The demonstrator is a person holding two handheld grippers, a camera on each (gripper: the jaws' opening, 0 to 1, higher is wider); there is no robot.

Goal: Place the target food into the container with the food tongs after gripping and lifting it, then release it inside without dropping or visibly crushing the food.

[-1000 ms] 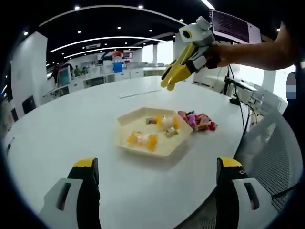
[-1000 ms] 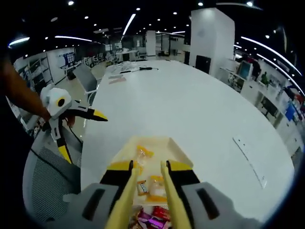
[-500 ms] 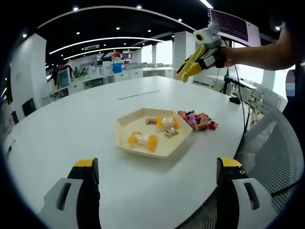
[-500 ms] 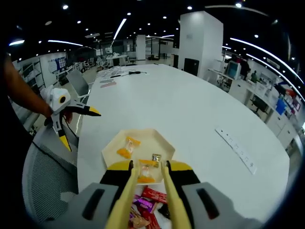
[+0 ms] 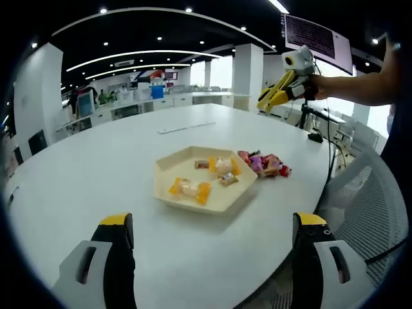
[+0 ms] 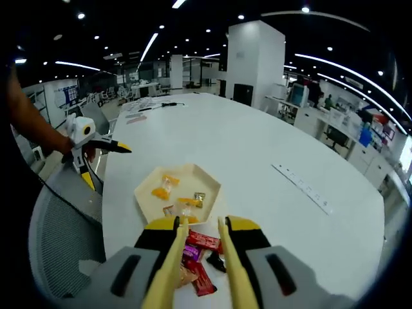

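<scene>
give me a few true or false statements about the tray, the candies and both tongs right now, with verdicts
1. The hexagonal tray holds wrapped candies. True.
2. The pile of red and purple candies lies inside the tray. False: it lies on the table beside the tray.
3. The left tongs are spread wide open. True.
4. The right tongs grip a candy. False: nothing sits between their tips.
5. The tray is round. False: it has six sides.
</scene>
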